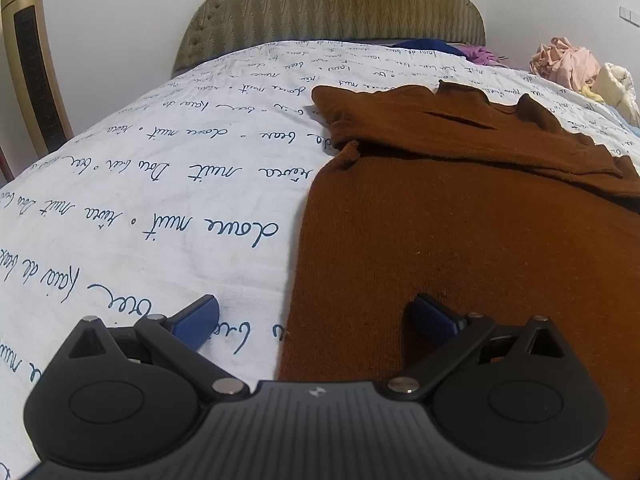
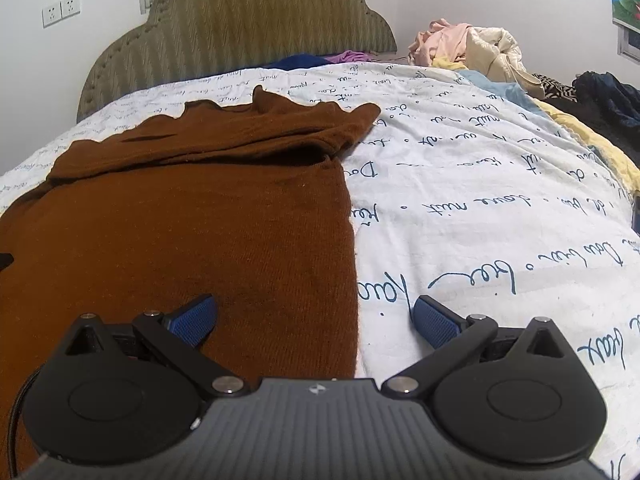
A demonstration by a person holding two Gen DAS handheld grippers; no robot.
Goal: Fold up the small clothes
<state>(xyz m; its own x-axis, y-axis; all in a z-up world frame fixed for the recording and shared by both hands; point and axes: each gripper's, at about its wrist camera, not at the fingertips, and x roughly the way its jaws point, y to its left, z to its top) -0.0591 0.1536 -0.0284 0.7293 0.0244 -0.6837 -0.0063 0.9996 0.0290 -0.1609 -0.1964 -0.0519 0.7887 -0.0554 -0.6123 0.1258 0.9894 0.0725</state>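
Observation:
A brown knit sweater (image 1: 460, 232) lies flat on the bed, its sleeves folded across the upper part; it also shows in the right wrist view (image 2: 180, 220). My left gripper (image 1: 316, 320) is open and empty, straddling the sweater's left edge near the hem, one pad over the sheet, one over the knit. My right gripper (image 2: 316, 320) is open and empty, straddling the sweater's right edge near the hem in the same way.
The bed has a white sheet with blue script (image 1: 140, 200), and an olive padded headboard (image 1: 332, 4) stands behind. A heap of pink and cream clothes (image 2: 468, 48) lies at the far right, with dark clothes (image 2: 608, 96) beyond. A gold tower appliance (image 1: 28, 60) stands left of the bed.

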